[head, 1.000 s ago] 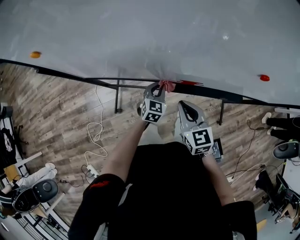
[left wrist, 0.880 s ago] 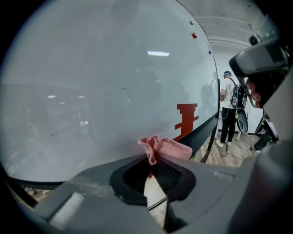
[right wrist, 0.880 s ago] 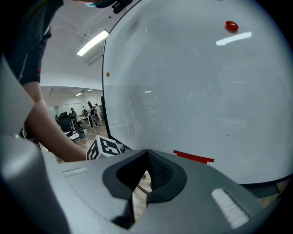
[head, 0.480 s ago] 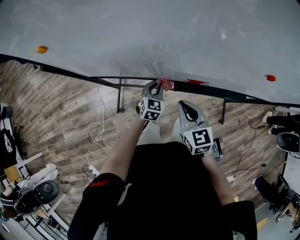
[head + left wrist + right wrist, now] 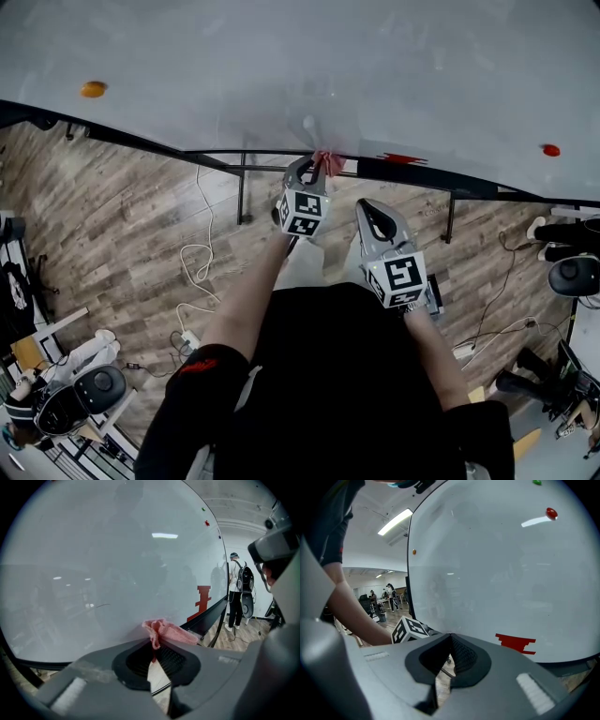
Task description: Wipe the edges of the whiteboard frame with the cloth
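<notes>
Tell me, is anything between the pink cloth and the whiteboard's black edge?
Nothing visible. The left tool, shut on the pink cloth, holds it against the whiteboard right by the black frame edge. The right tool hangs back, empty.

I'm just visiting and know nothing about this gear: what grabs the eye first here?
The huge whiteboard fills the top of the head view. At its dark lower frame the left claw pinches a pink cloth, while the right claw hangs shut and empty beside it.
</notes>
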`<state>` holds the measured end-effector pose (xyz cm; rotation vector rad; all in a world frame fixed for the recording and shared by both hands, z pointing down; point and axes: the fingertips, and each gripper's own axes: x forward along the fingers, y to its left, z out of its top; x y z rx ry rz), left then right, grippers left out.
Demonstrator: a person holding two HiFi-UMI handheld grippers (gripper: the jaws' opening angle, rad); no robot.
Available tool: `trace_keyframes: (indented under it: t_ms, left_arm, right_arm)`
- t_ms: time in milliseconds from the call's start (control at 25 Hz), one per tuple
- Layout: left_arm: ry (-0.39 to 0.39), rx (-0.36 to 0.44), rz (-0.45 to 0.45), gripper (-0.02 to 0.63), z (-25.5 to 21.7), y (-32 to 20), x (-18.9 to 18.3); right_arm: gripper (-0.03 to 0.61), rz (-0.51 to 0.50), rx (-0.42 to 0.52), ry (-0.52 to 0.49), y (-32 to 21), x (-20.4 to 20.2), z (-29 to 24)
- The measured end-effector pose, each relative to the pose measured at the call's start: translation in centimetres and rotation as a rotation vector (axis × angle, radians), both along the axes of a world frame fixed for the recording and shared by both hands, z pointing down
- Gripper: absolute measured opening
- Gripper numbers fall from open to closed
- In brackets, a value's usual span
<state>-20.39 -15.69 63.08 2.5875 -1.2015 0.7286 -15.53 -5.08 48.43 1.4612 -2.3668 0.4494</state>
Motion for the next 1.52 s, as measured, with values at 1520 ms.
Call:
trace_keyframes:
  t_ms: [1520]
  left_arm:
    - [-0.036,0.019,-0.125,0.021,0.0,-0.7,-3.1]
  right_arm:
    - [0.002,-0.161,0.005,0.012,-1.6,-0.1,-0.2]
